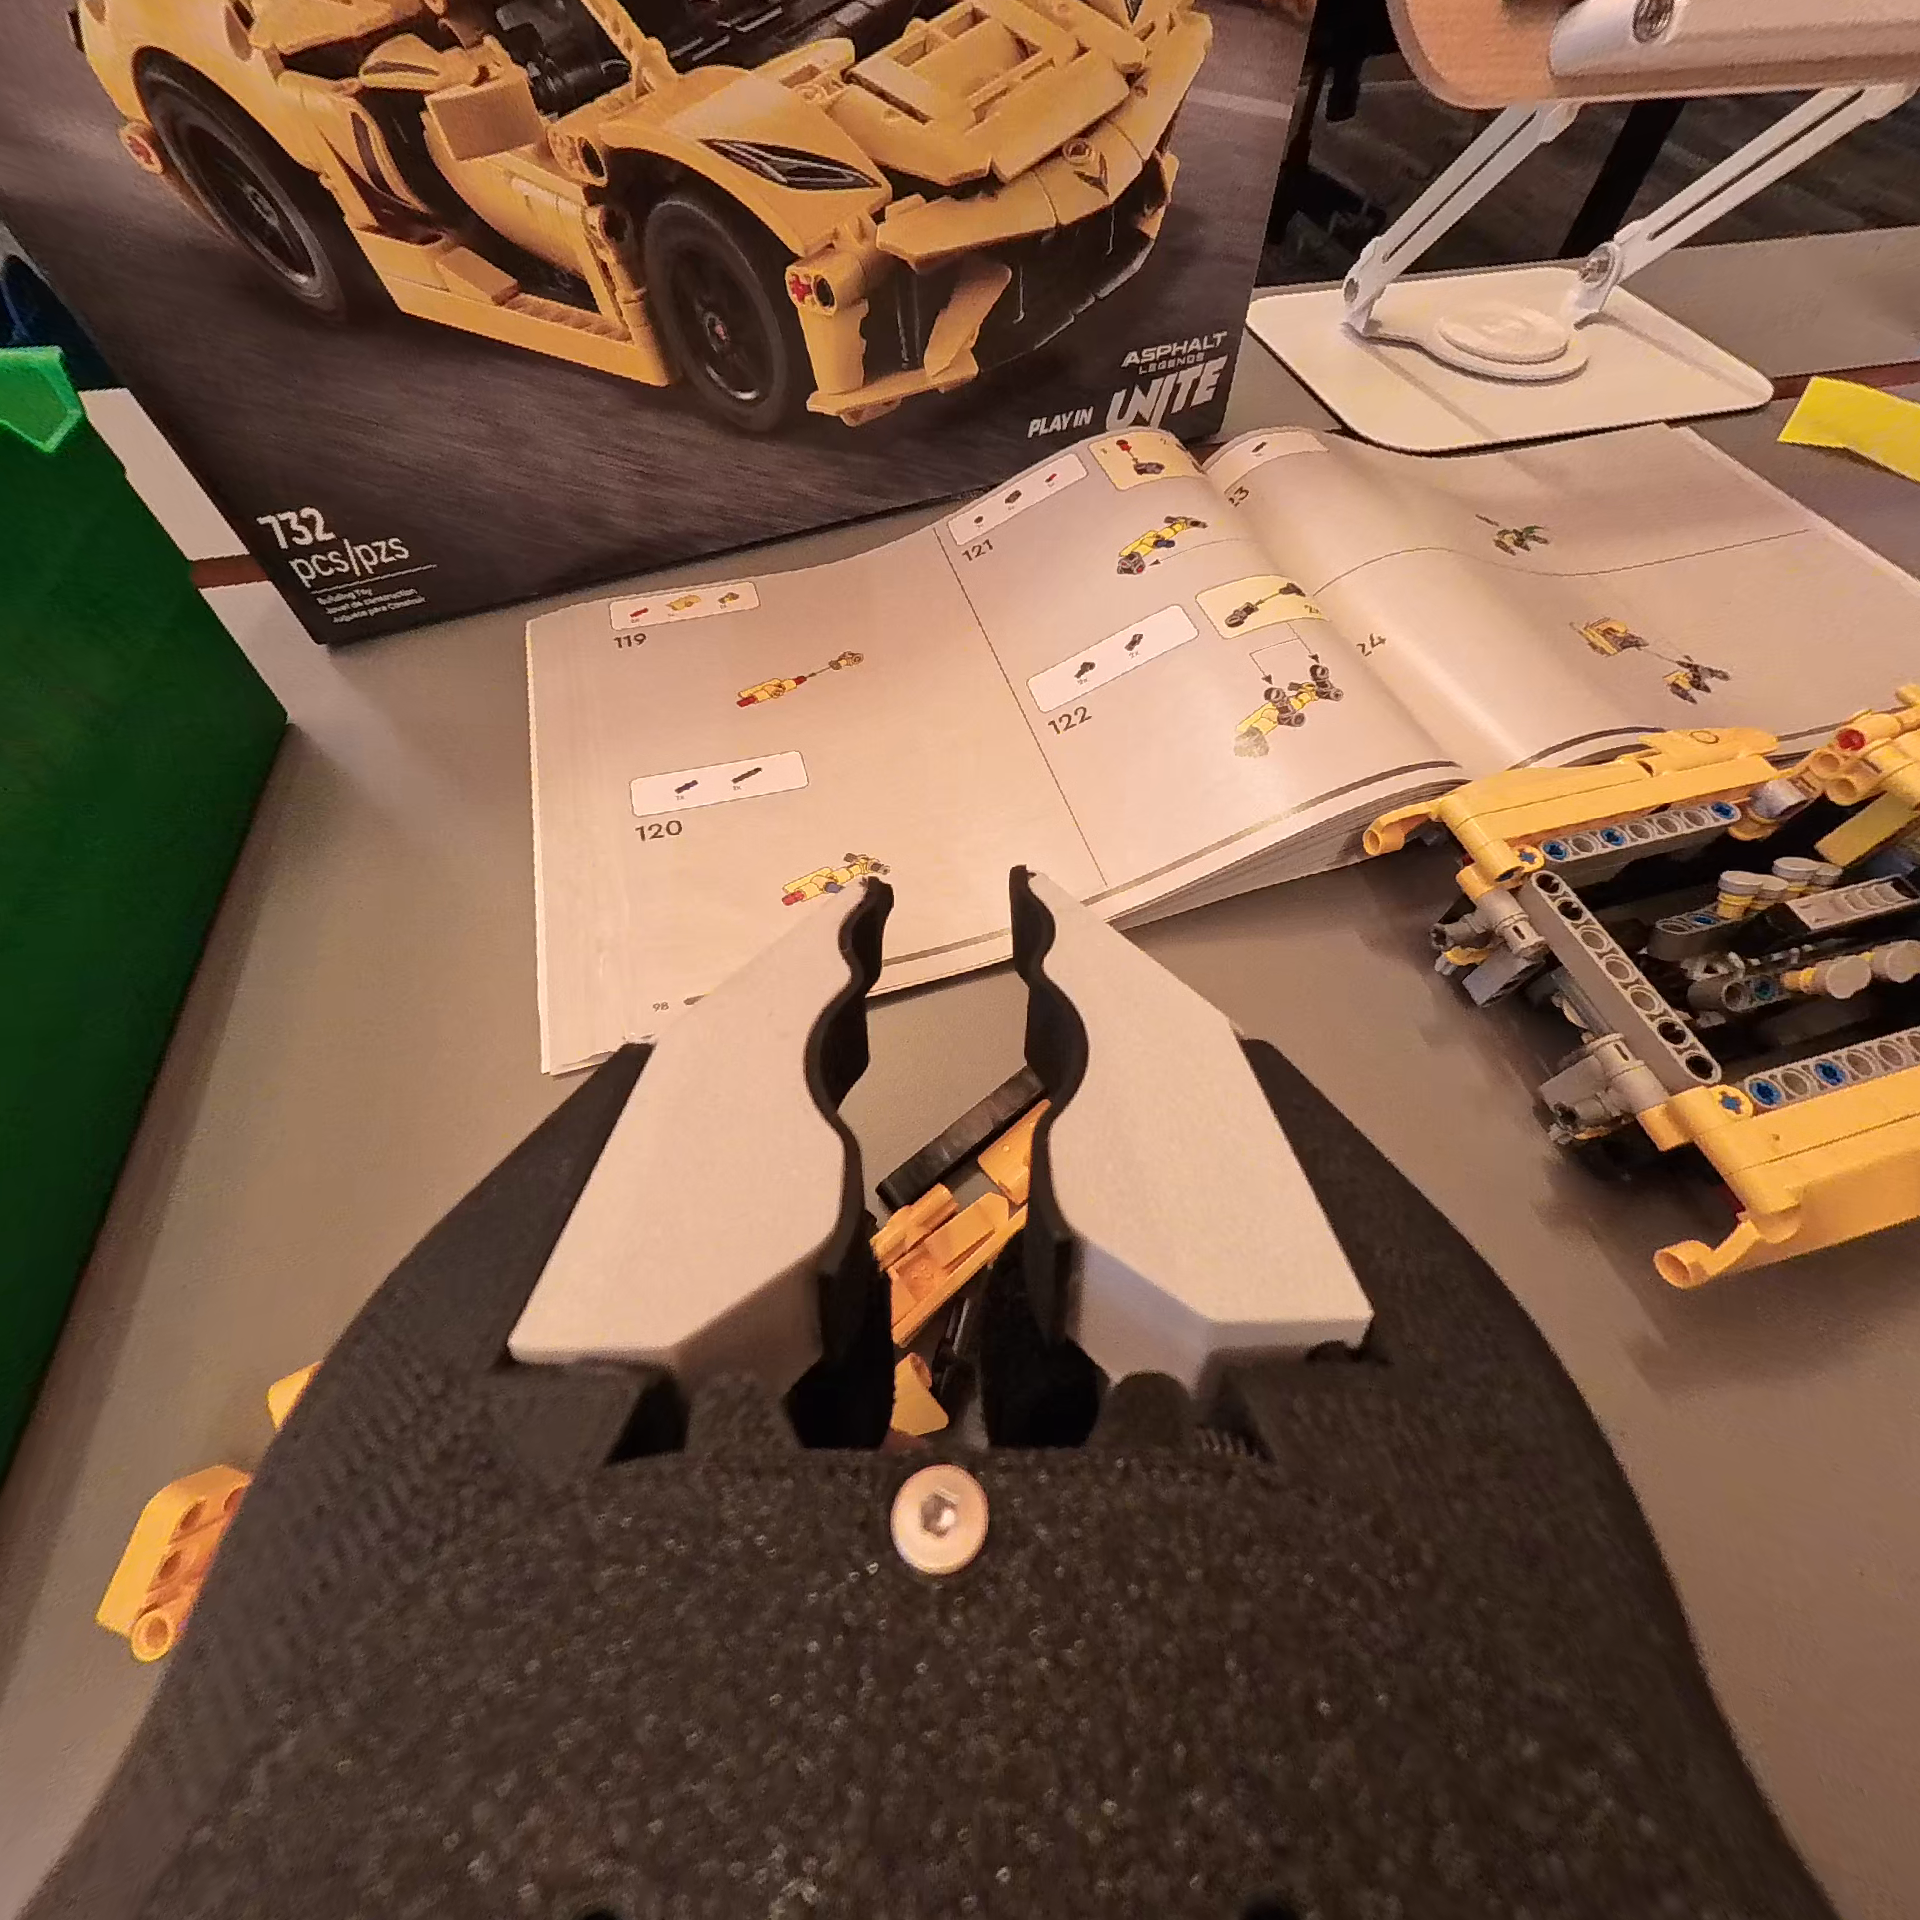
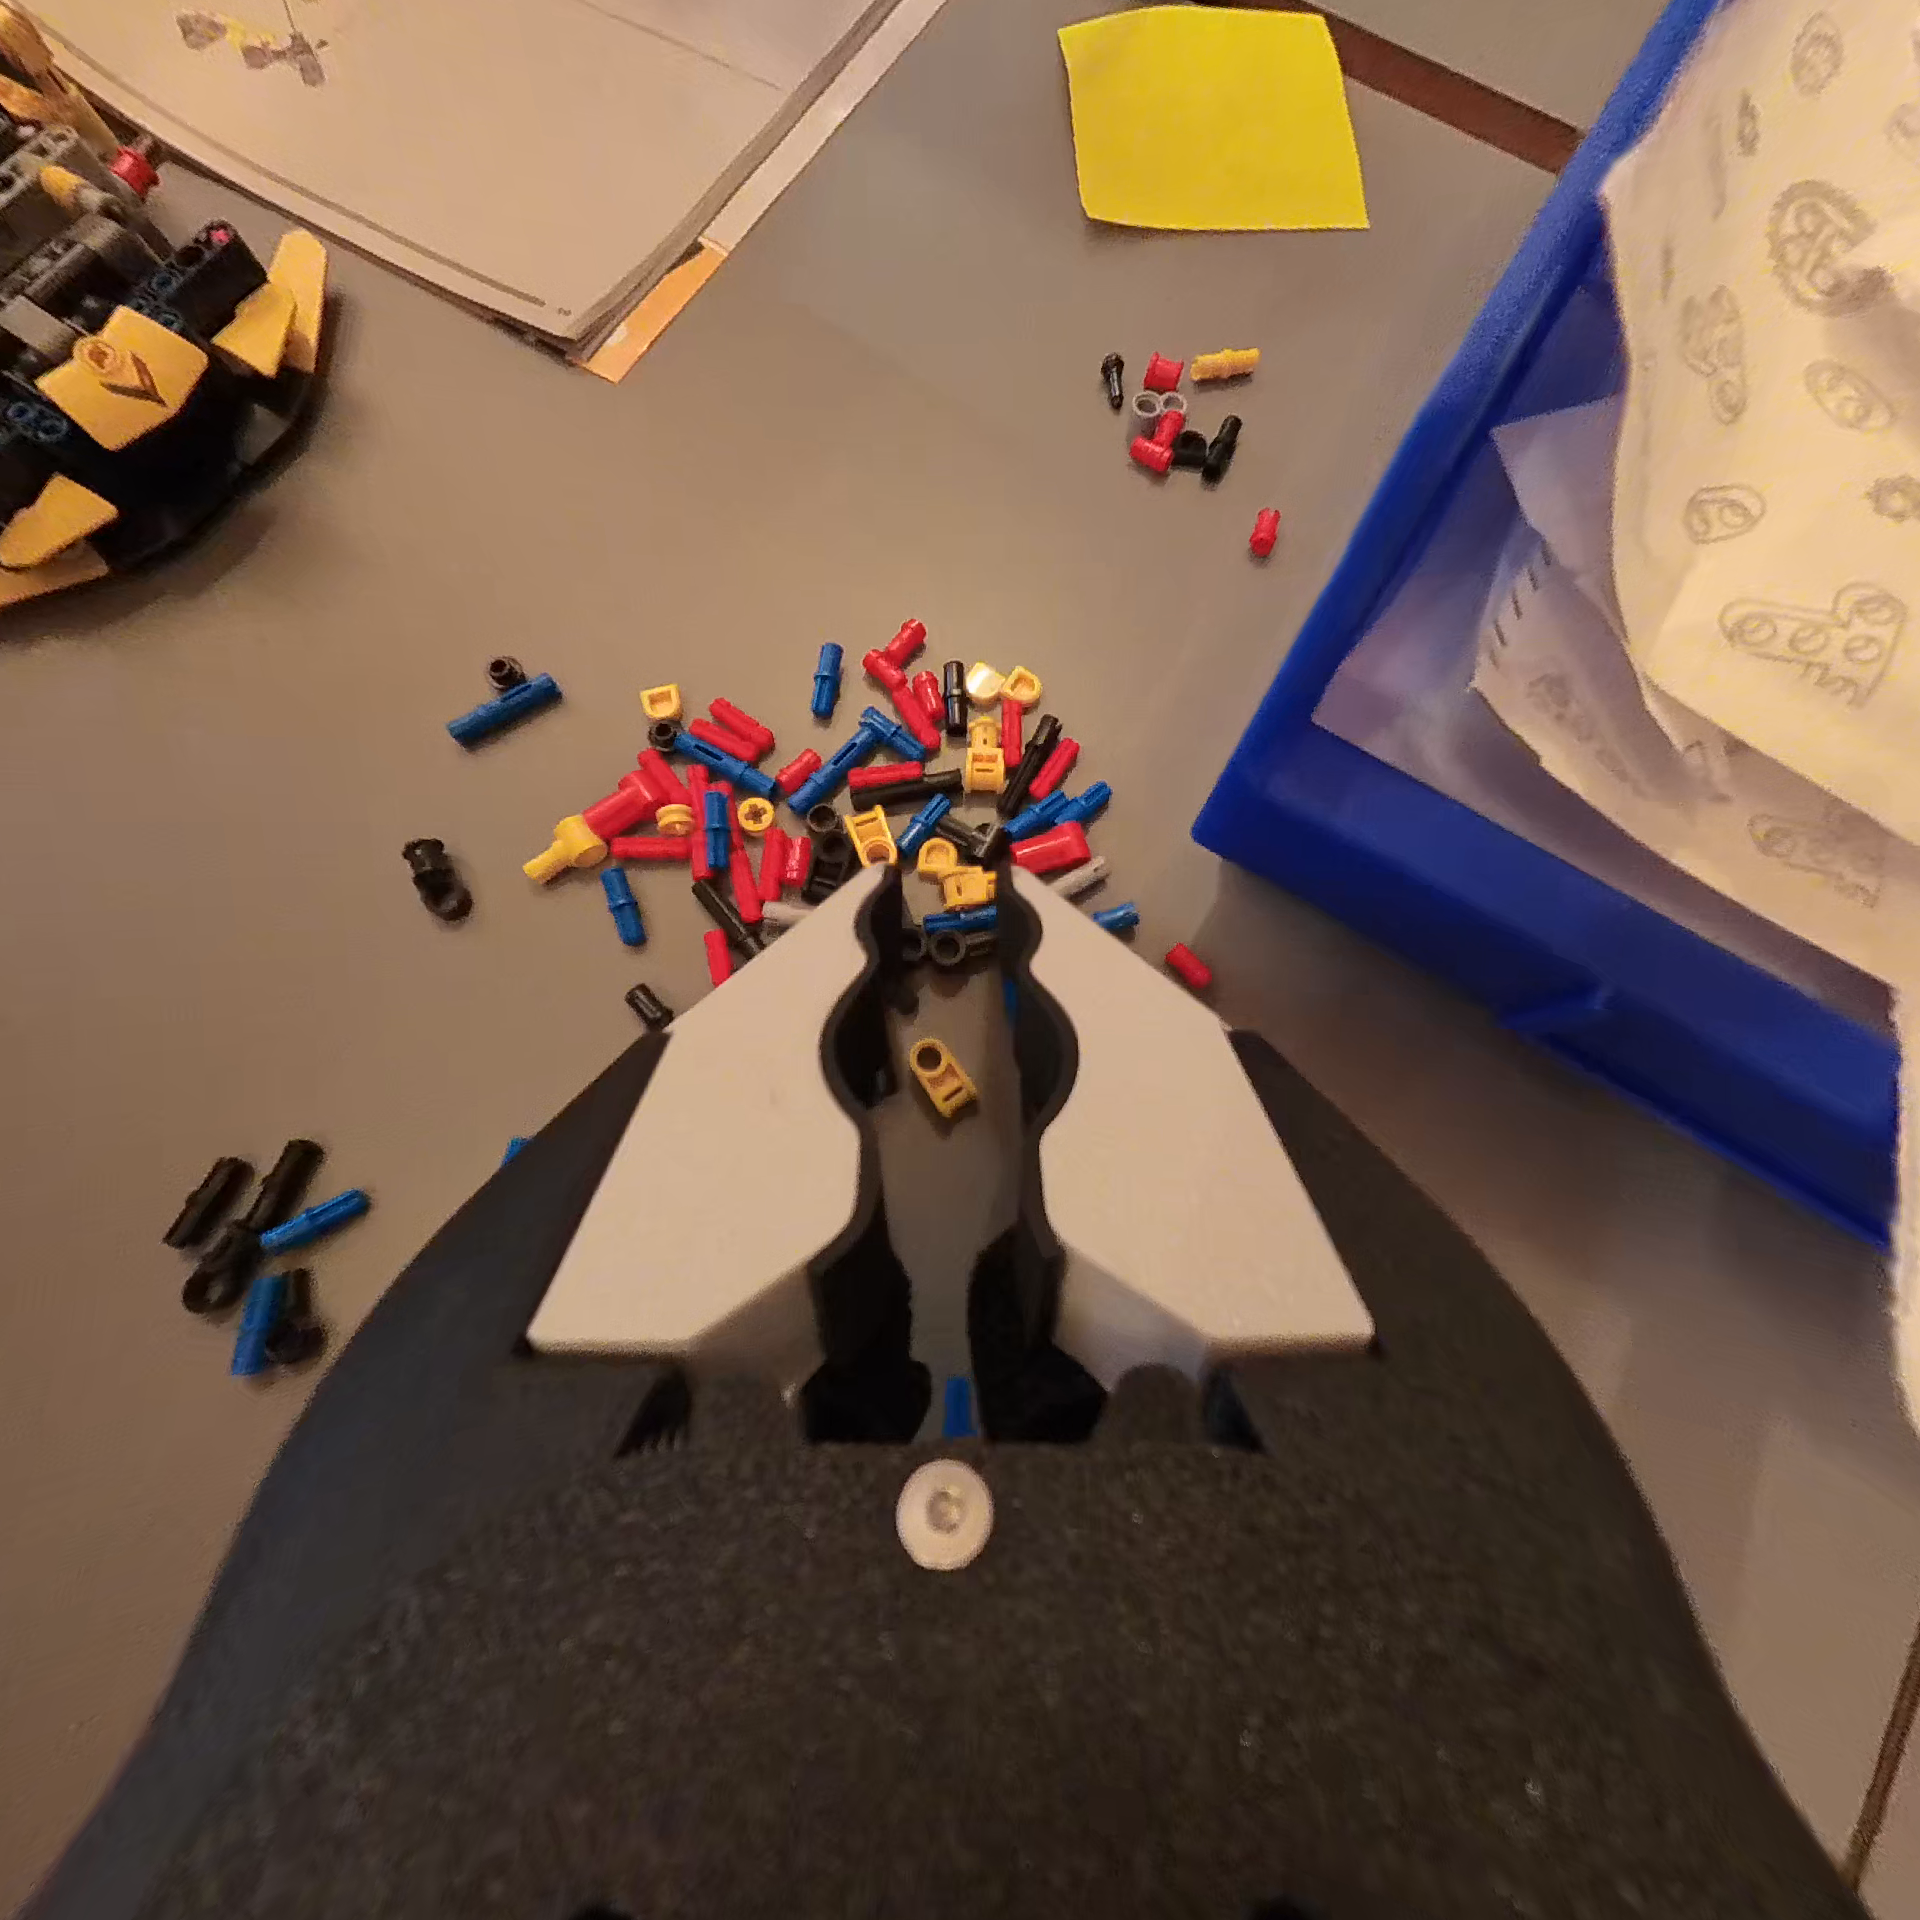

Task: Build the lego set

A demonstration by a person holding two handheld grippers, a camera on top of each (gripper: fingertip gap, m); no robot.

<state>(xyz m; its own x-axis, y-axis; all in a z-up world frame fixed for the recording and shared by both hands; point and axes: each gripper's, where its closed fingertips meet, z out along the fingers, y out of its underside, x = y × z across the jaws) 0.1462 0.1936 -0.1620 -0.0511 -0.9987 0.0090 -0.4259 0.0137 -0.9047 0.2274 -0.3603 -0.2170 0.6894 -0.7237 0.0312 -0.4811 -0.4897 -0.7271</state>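
Note:
My left gripper [image 1: 951,883] hovers over the near edge of the open instruction booklet [image 1: 1039,727]; its jaws stand apart and hold nothing. A small yellow and black sub-assembly [image 1: 961,1174] lies on the table beneath it. The part-built yellow car chassis [image 1: 1714,987] sits to its right and also shows in the right wrist view [image 2: 135,395]. My right gripper [image 2: 948,878] is open, with its tips at the near edge of a pile of red, blue, black and yellow pins [image 2: 831,790]. A yellow connector [image 2: 943,1075] lies on the table between its fingers.
The set's box [image 1: 623,260] stands behind the booklet. A green bin [image 1: 94,831] is at the left and a lamp base [image 1: 1507,364] at the back right. A blue bin [image 2: 1558,831] with paper bags is at the right, near a yellow note [image 2: 1216,120]. Loose pins [image 2: 1174,416] [image 2: 260,1247] lie scattered. Left tips to right tips: about 55 centimeters. From my right tips it is roughly 25 centimeters to the yellow note [image 2: 1216,120]; from my left, 55 centimeters.

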